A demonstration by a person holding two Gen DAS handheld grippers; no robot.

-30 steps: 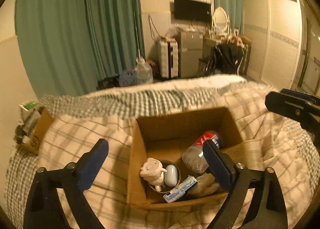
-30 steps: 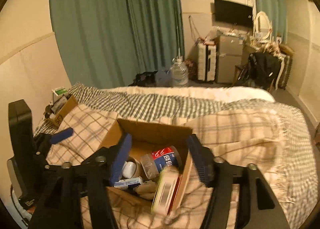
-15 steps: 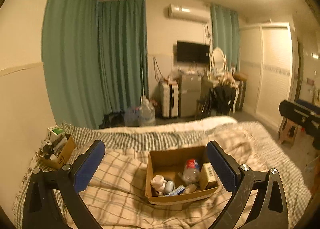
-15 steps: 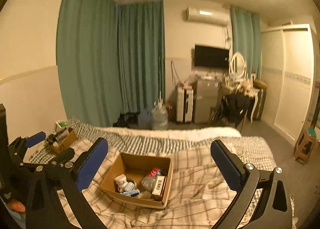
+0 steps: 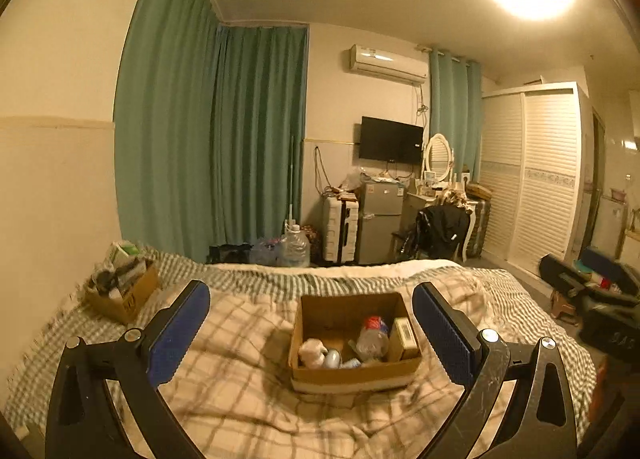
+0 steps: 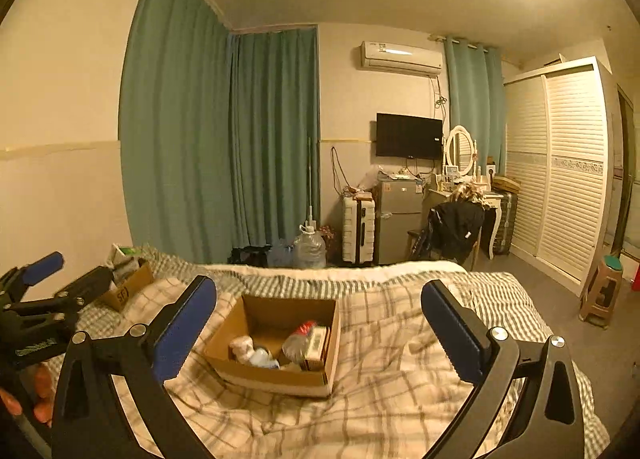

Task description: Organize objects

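An open cardboard box (image 5: 352,373) (image 6: 264,377) sits on the plaid bed cover. Inside lie a plastic bottle with a red label (image 5: 372,337) (image 6: 298,341), a small carton (image 5: 404,335) (image 6: 316,345), a pale plush toy (image 5: 312,351) (image 6: 242,345) and a small white item (image 5: 333,358). My left gripper (image 5: 312,323) is open and empty, well back from the box. My right gripper (image 6: 318,323) is open and empty, also back from the box. The left gripper also shows at the left edge of the right wrist view (image 6: 40,291).
A second cardboard box (image 5: 120,291) with clutter sits at the bed's far left corner. Beyond the bed stand a water jug (image 5: 294,249), suitcase (image 5: 340,233), small fridge (image 5: 380,219), chair with black jacket (image 5: 440,231), wardrobe (image 5: 532,179) and a stool (image 6: 604,291).
Both grippers have pulled back and up from the box. The right gripper opened and let go of the small carton, which now stands inside the box.
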